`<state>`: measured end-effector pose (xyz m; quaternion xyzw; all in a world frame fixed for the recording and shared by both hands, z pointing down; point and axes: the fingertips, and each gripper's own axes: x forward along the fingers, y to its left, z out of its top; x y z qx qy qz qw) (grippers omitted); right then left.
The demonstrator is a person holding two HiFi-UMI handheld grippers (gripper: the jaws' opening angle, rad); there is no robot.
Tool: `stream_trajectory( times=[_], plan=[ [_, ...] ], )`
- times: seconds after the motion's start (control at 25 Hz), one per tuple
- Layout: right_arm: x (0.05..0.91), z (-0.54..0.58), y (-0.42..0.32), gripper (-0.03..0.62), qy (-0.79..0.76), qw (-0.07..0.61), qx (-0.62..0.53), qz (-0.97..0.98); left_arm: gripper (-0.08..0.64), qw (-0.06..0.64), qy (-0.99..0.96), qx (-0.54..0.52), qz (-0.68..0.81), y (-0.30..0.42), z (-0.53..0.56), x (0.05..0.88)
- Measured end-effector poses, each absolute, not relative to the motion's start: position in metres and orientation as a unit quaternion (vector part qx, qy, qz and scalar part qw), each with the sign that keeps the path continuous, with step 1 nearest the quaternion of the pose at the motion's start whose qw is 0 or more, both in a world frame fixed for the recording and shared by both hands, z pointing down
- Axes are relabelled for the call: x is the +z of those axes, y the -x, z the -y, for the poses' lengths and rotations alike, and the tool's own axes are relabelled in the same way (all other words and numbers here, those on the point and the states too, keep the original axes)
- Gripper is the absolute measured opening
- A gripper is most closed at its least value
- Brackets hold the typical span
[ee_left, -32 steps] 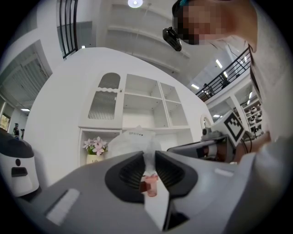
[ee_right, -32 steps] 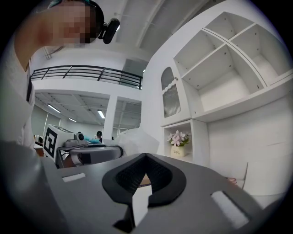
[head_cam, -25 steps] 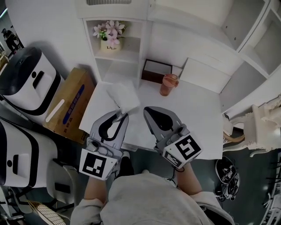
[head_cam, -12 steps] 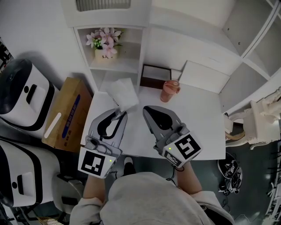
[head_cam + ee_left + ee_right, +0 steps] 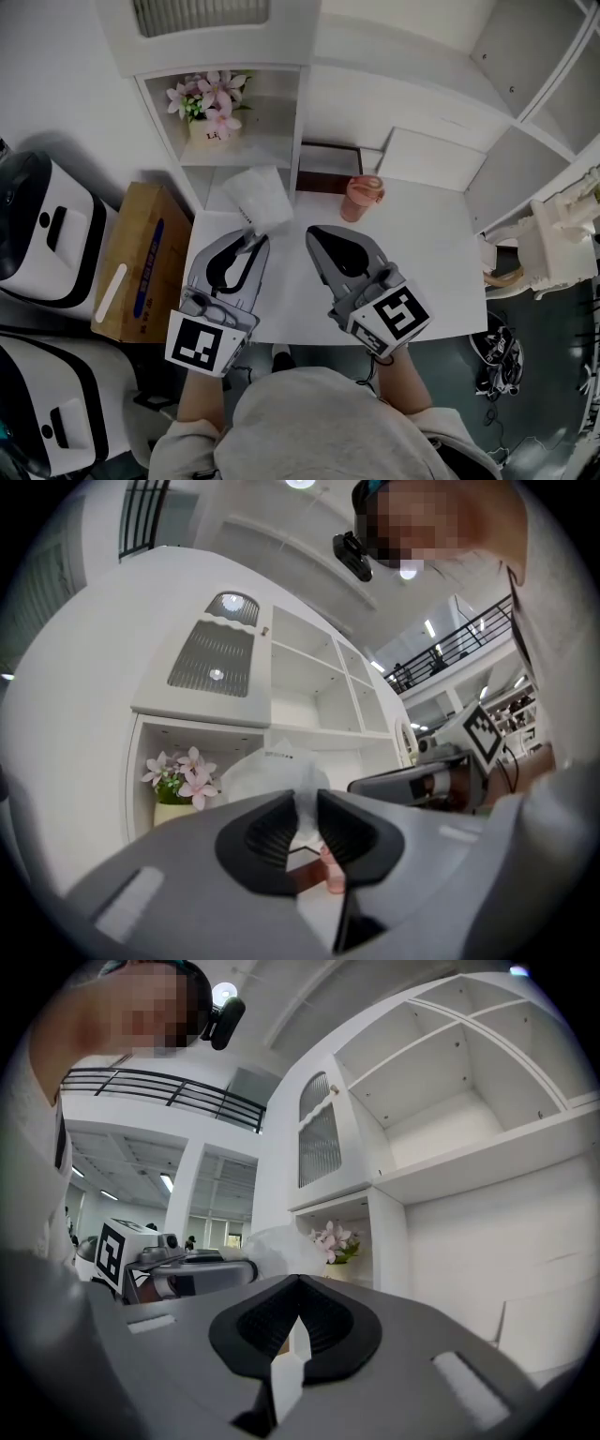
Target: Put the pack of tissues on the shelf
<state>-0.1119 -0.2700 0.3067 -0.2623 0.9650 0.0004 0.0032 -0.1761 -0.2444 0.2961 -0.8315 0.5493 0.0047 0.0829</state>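
Observation:
The pack of tissues (image 5: 258, 197) is a white, crinkly plastic pack held up in front of the white shelf unit (image 5: 217, 47). My left gripper (image 5: 249, 242) is shut on the pack's near end; in the left gripper view the pack (image 5: 272, 771) rises from between the ribbed pads. It hangs just below and in front of the open shelf with the flower pot (image 5: 208, 111). My right gripper (image 5: 319, 236) hovers over the white table (image 5: 422, 253), shut with nothing in it; its pads meet in the right gripper view (image 5: 298, 1314).
A pink lidded cup (image 5: 360, 197) and a dark box (image 5: 328, 167) stand at the table's back. A cardboard box (image 5: 139, 258) and white appliances (image 5: 42, 234) sit on the floor to the left. More open white shelves (image 5: 534, 103) rise at the right.
The left gripper has carried the pack of tissues slightly forward and toward the shelf. The view has shifted, so the shelf and flowers sit further left. The right gripper has barely moved.

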Motion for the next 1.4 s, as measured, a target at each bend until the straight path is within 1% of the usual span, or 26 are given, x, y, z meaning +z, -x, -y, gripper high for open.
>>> stream_trajectory(
  times=[0.08,0.84,1.4],
  plan=[
    [0.308,0.276,0.113,0.0,0.272,0.003,0.0,-0.962,0.058,0.091,0.835,0.008,-0.542,0.18,0.253,0.295],
    [0.318,0.309,0.114,0.0,0.345,-0.012,-0.007,-0.939,0.057,0.081,0.866,0.005,-0.494,0.204,0.32,0.314],
    [0.325,0.326,0.106,0.001,0.379,-0.03,-0.007,-0.925,0.055,0.058,0.875,-0.004,-0.48,0.211,0.37,0.338]
  ],
)
